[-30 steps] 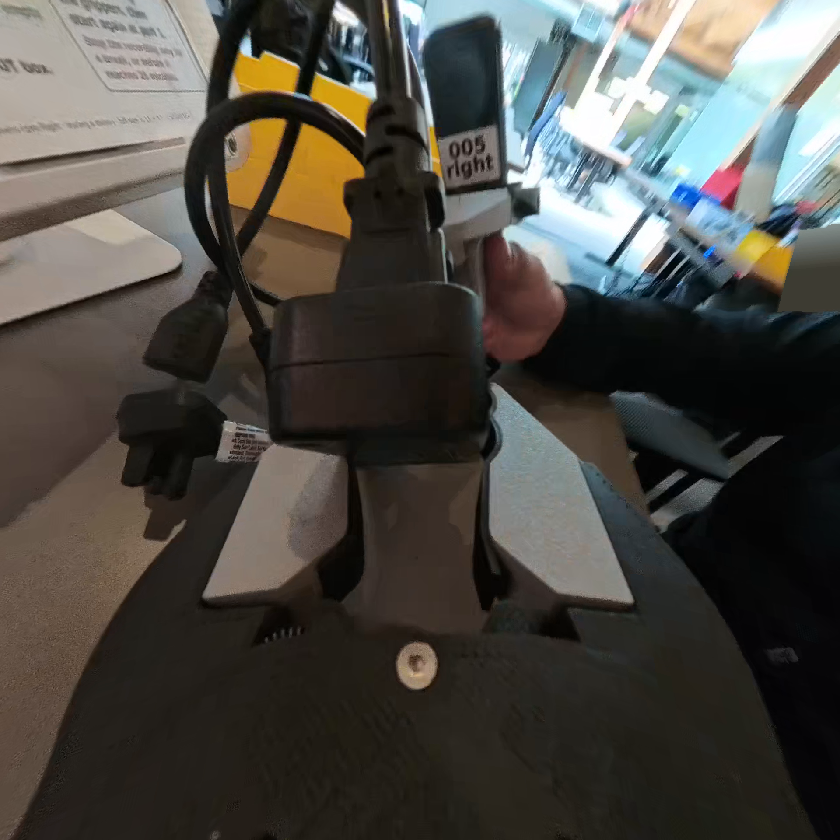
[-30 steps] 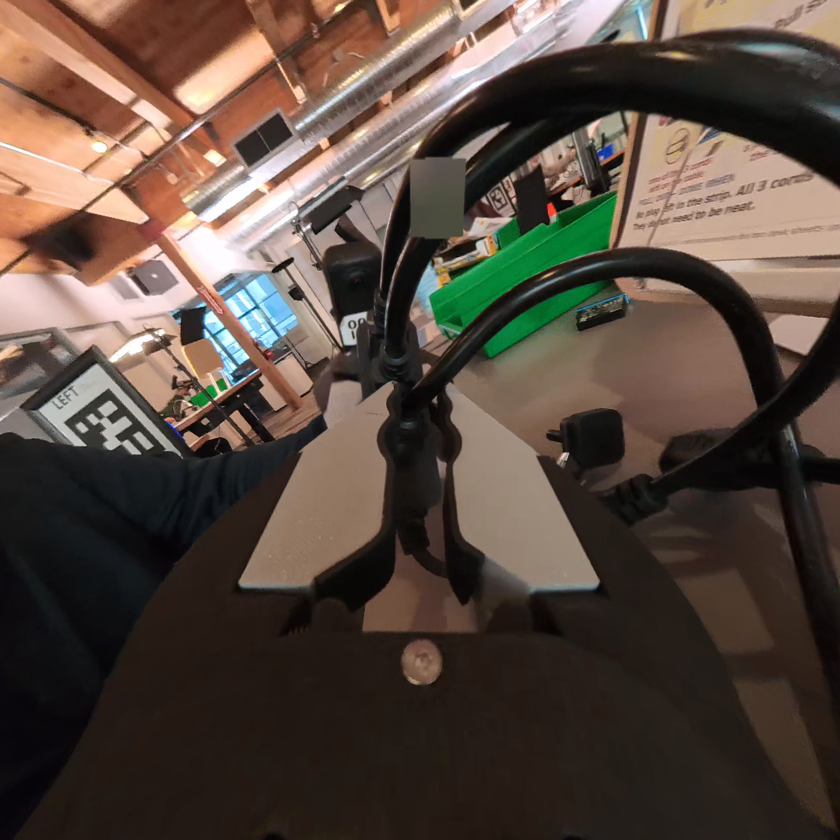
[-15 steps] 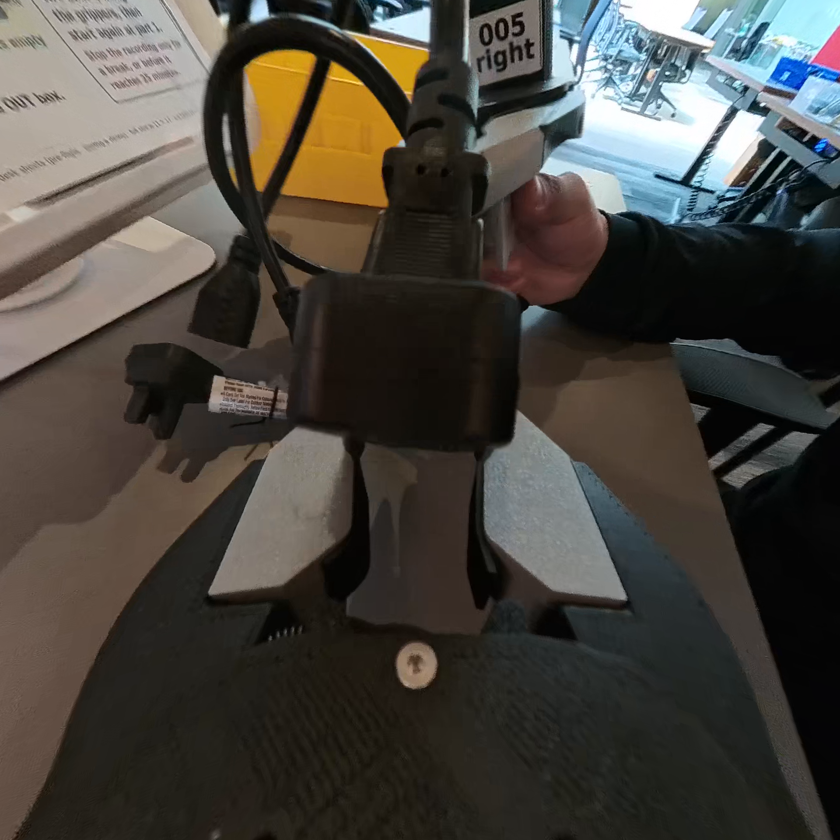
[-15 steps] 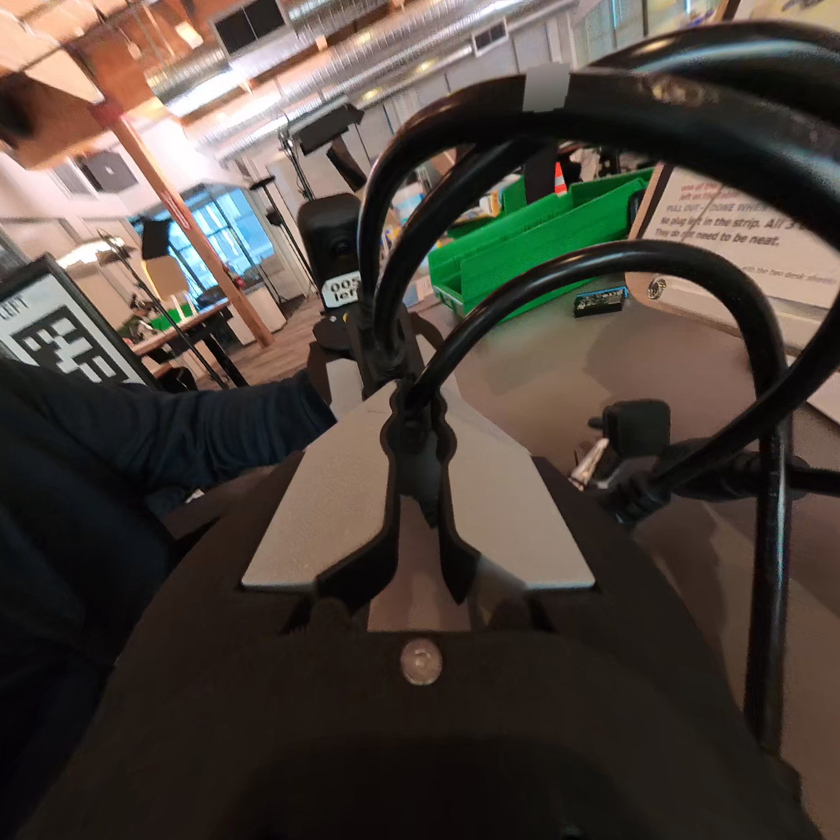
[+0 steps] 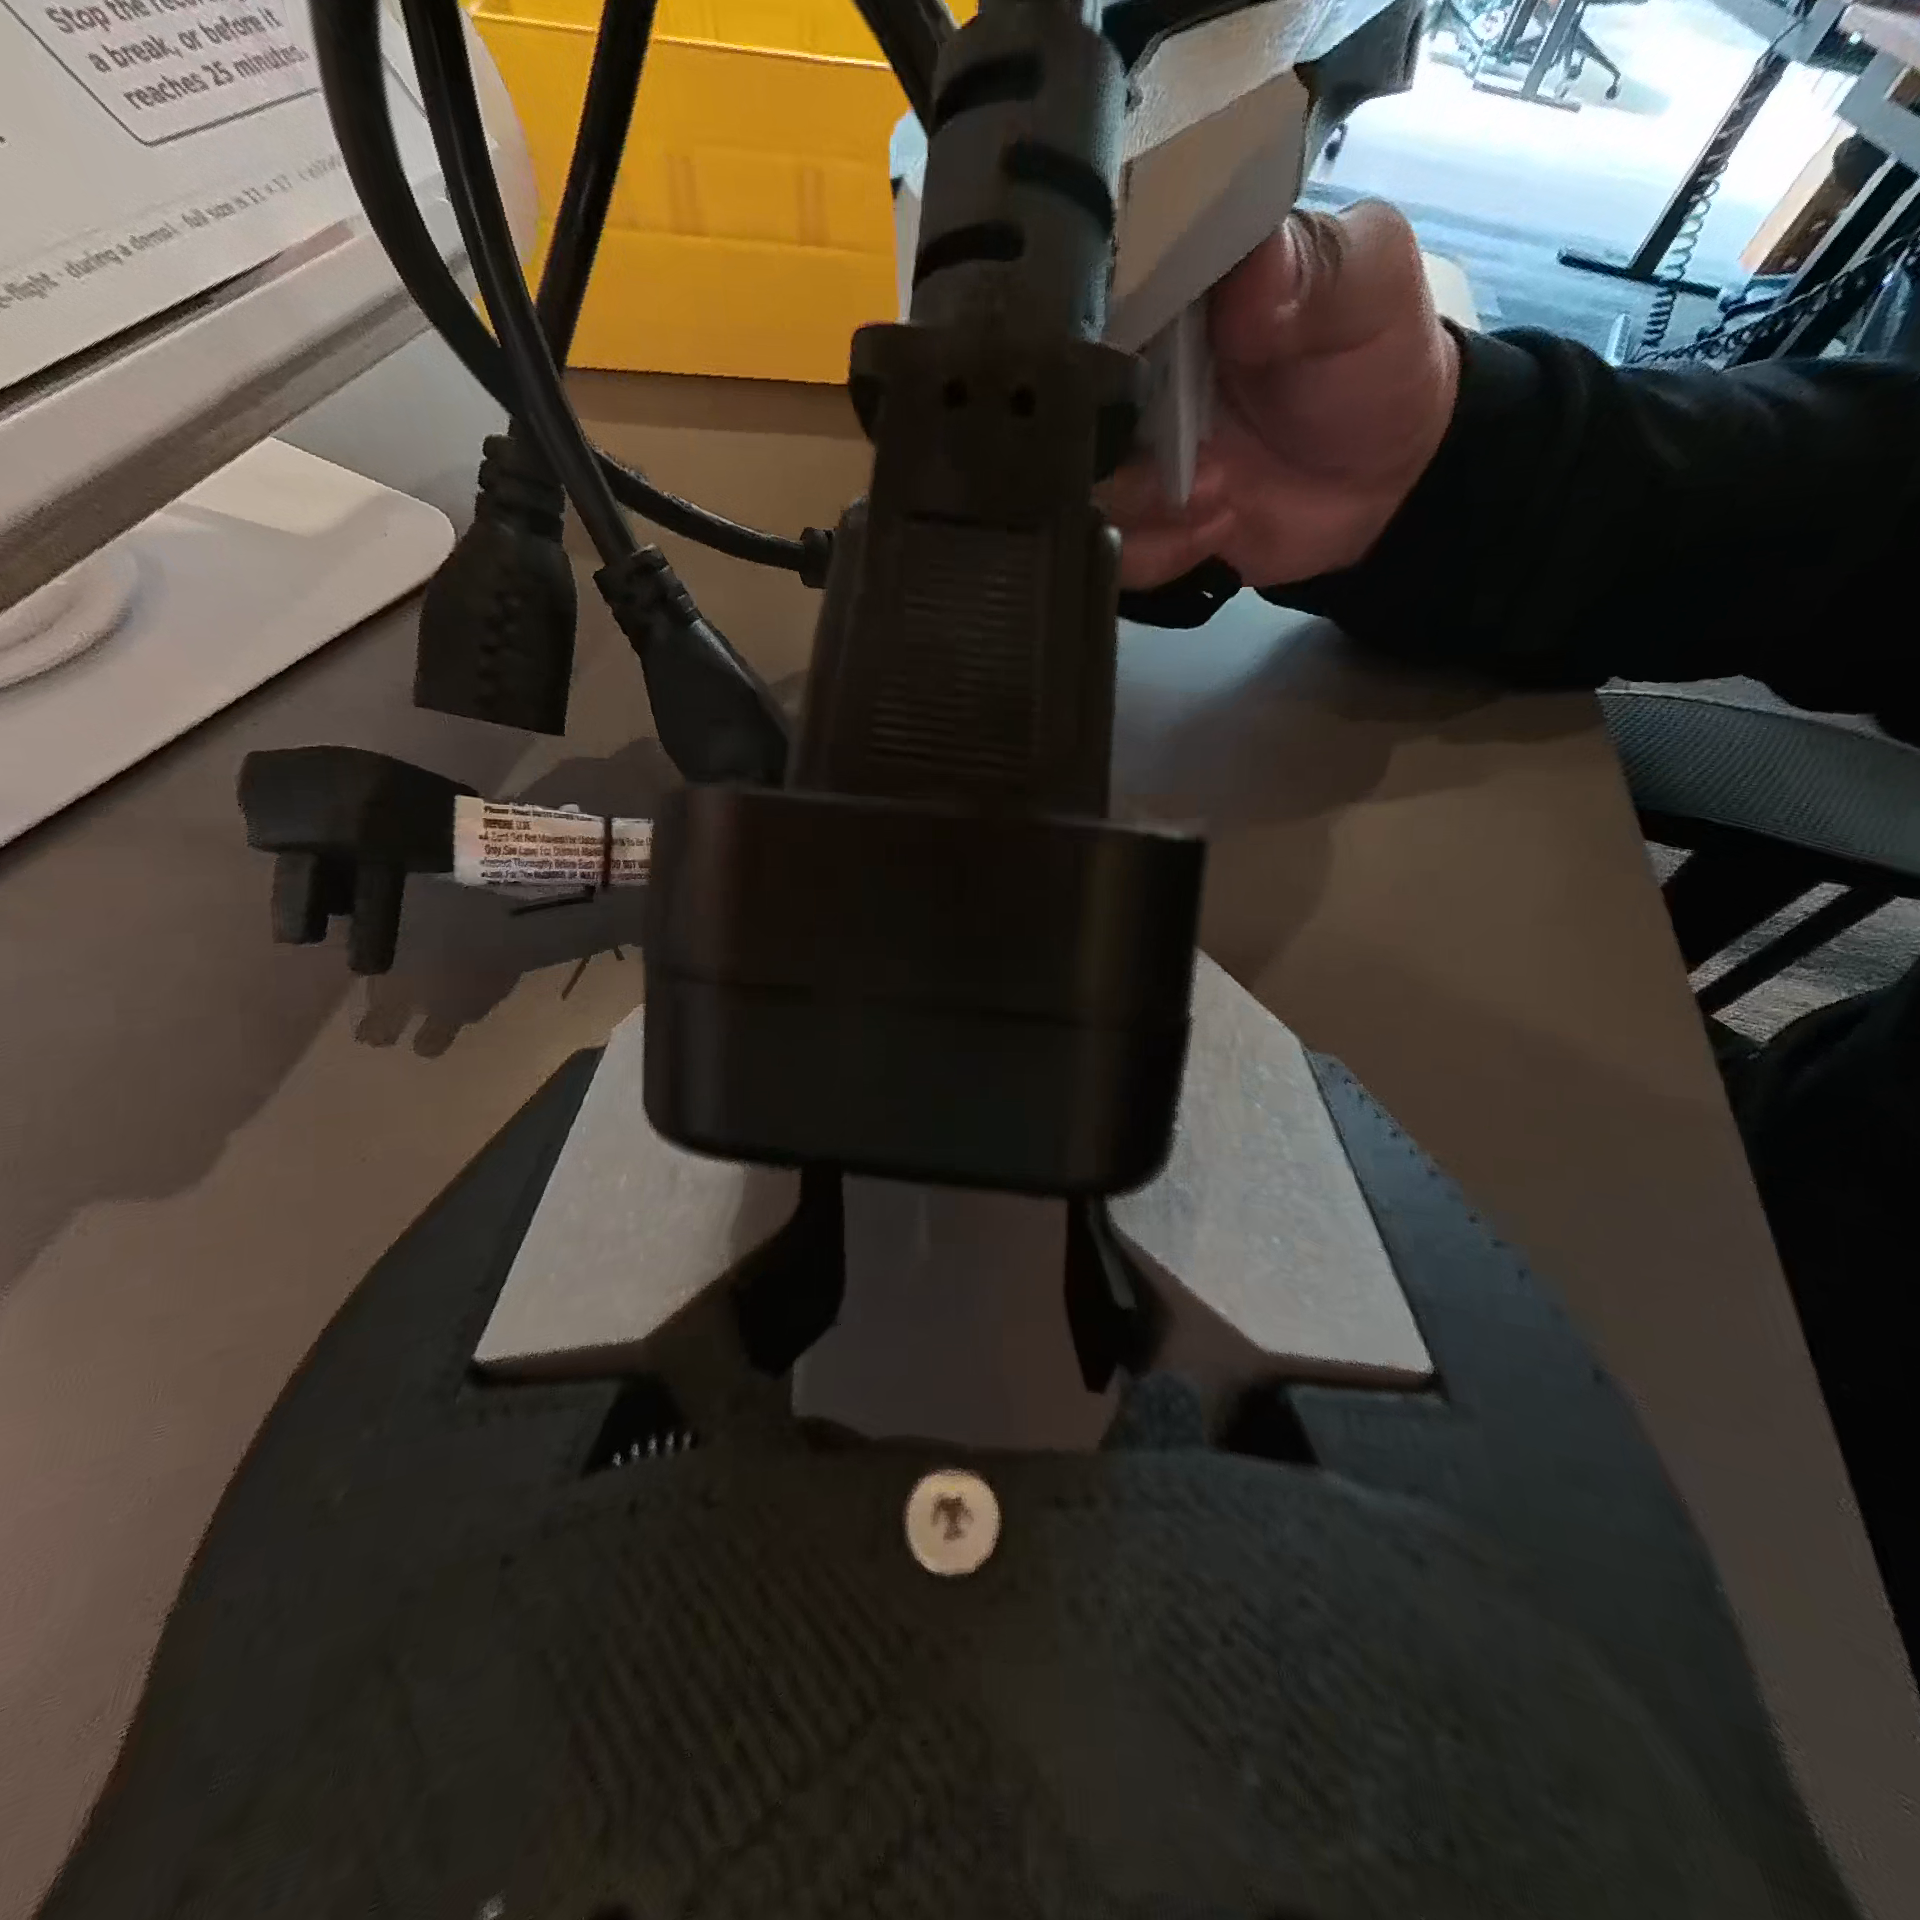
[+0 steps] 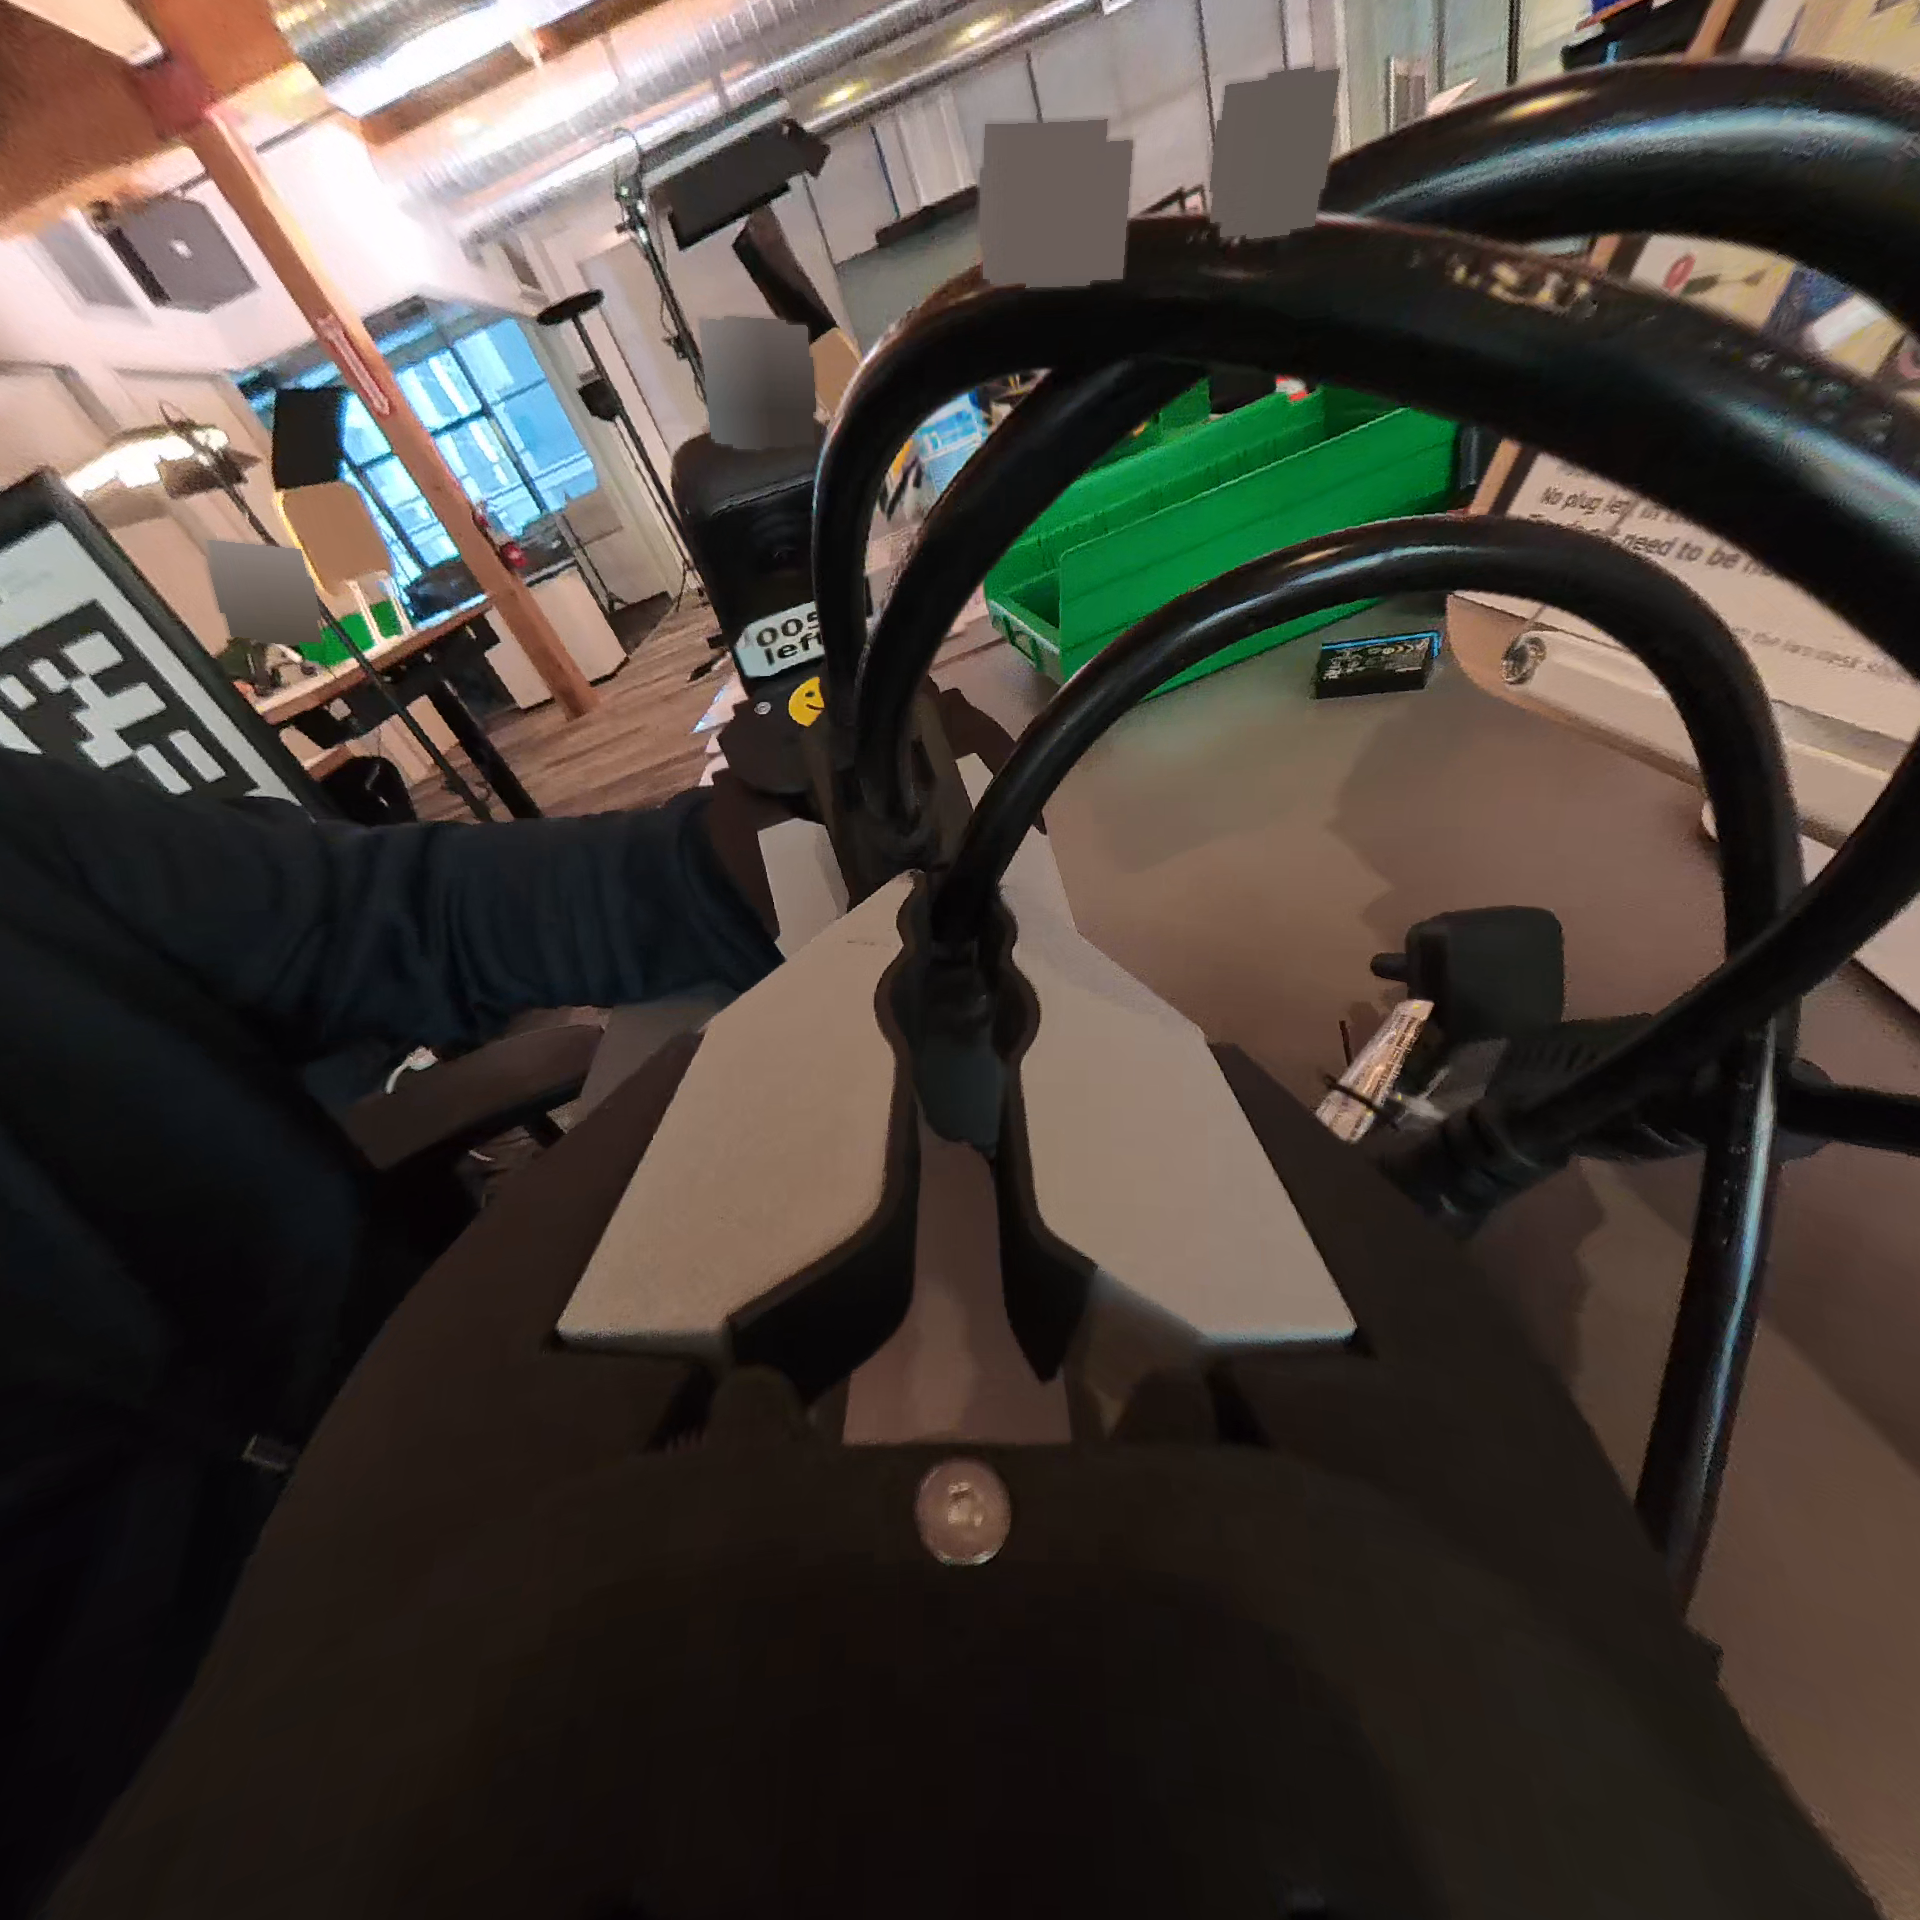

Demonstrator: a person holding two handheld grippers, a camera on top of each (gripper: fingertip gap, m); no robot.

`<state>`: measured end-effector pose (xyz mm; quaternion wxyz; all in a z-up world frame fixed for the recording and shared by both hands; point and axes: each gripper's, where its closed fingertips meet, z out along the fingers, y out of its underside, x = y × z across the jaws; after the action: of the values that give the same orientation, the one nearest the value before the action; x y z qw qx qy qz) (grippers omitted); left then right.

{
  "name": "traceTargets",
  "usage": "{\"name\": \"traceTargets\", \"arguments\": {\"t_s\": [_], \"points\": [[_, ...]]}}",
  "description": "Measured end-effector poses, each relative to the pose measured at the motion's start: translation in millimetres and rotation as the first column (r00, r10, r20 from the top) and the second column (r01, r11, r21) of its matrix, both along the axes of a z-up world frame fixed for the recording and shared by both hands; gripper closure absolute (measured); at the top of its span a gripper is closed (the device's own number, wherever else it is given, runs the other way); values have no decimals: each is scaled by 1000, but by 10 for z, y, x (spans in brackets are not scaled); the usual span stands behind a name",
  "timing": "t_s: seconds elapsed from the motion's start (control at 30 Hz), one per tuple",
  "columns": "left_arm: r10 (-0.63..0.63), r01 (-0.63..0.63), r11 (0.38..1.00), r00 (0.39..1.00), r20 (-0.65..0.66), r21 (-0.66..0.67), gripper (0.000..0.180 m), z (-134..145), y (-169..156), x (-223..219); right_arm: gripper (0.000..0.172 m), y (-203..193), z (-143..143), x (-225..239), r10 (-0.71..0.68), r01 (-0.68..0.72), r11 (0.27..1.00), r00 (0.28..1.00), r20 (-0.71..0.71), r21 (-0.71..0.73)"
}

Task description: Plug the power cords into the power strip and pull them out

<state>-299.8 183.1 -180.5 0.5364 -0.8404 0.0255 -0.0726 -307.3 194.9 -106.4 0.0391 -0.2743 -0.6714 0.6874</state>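
So right now I've got both tools on the same bit of kit; my left gripper (image 5: 925,1039) is clamped on the black power strip block (image 5: 920,987), which covers the fingertips themselves, and it's lifted clear of the grey table (image 5: 1403,935), so I reckon I'm acting as the anchor here. My right gripper (image 6: 961,997) is pinched tight on the ribbed neck of a black cord (image 6: 966,935), pads (image 6: 810,1091) pressed in from both sides; in the left view that same plug (image 5: 966,623) stands in the top of the block at 12 o'clock, with the right tool's hand (image 5: 1299,416) at about 1 o'clock. Holding one piece in each tool makes sense to me; pulling needs something to pull against. Can't tell whether the prongs are fully seated or partway out. Other cord ends (image 5: 499,623) dangle at 10 o'clock; a loose plug (image 5: 332,831) with a white tag lies on the table at 9 o'clock, yellow bin (image 5: 707,208) behind.
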Motion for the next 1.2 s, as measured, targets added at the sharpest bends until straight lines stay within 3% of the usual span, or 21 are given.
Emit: {"name": "traceTargets", "arguments": {"t_s": [0.03, 0.13, 0.17, 0.23, 0.27, 0.33, 0.47, 0.57, 0.67, 0.83, 0.9, 0.97, 1.07, 1.2], "points": [[8, -8, 1000, 1000, 6, 4, 133, -10, 30, 14, 165, -11, 23, 0, -4, 4, 1000, 1000, -9, -7], [-14, 15, 999, 1000, 18, -42, 134, -104, 111, 154, 165, -41, 156, 18, -3, 0, 998, 999, -37, -70], [-76, 74, 994, 997, -16, -86, 146, -166, 100, 254, 165, -50, 167, 42, 11, -14, 999, 999, -49, -52], [-28, 15, 996, 988, -150, -87, 171, -192, 116, 158, 165, 41, 116, -24, -50, 51, 999, 996, -68, 12], [-7, 3, 999, 993, -114, -34, 180, -107, 91, 93, 165, 102, 110, -35, -52, 52, 999, 998, -42, -13], [37, -37, 999, 999, -3, 25, 180, 1, 20, -45, 166, 206, 94, -41, -40, 40, 996, 999, 8, -84], [-3, 3, 999, 1000, -3, -45, 177, -111, -30, 6, 165, 118, 49, -2, 2, -3, 999, 1000, -2, -33], [-22, 16, 988, 999, -39, -154, 137, -241, -113, -50, 165, 54, -13, 25, 24, -24, 999, 1000, -9, 22], [-30, 17, 992, 993, -111, -121, 125, -175, -168, -80, 164, 80, -19, 26, 23, -22, 999, 1000, -16, 37], [-25, 25, 999, 999, -33, -30, 108, 10, -133, -23, 164, 79, -17, 46, 46, -46, 999, 999, -13, 30], [-48, 48, 998, 999, -7, -43, 106, -41, -90, 61, 165, -14, -55, 86, 86, -86, 996, 996, -11, 38], [-61, 57, 995, 997, -44, -86, 128, -171, -61, 102, 165, -125, -112, 143, 134, -133, 989, 991, -11, 65], [-121, 109, 982, 990, -70, -152, 138, -283, -47, 239, 166, -266, -208, 202, 181, -180, 978, 984, 1, 103], [-102, 53, 960, 981, -168, -274, 137, -481, -48, 198, 164, -310, -279, 175, 164, -162, 976, 986, -4, 148]]}}
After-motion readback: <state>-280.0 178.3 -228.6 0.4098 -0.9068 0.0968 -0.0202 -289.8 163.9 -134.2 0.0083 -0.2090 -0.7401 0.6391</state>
